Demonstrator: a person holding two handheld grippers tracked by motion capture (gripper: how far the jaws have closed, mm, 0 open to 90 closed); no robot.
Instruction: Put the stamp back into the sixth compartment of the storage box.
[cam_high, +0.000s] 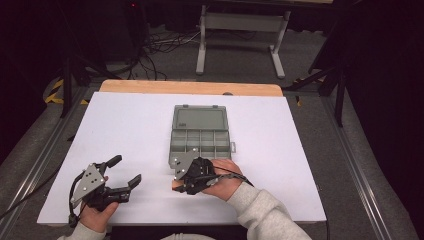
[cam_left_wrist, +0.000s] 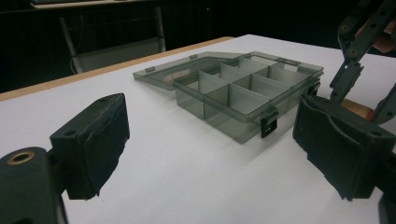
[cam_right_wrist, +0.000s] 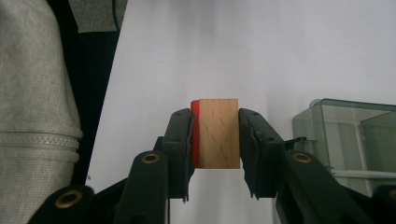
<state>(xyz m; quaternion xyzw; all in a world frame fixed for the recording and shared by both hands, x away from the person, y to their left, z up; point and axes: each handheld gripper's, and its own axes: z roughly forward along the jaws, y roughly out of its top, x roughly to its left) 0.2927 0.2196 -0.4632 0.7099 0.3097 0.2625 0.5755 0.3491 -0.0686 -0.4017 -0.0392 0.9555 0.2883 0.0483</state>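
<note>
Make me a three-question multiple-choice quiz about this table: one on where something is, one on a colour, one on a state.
1. Where does the block sit?
A. In the box
B. Between the right gripper's jaws
C. Under the left gripper

2. What colour is the block's painted face?
A. Red
B. Blue
C. Green

3. How is the box?
A. Shut
B. Upside down
C. Open, lid laid flat behind it

Answers:
1. B: the right gripper view shows both jaws pressed on the block's sides.
2. A: a red face shows against the left-hand jaw there, the rest bare wood.
3. C: the high view shows the compartments uncovered and the lid flat on the table beyond them. The left gripper stands open, holding nothing.
</note>
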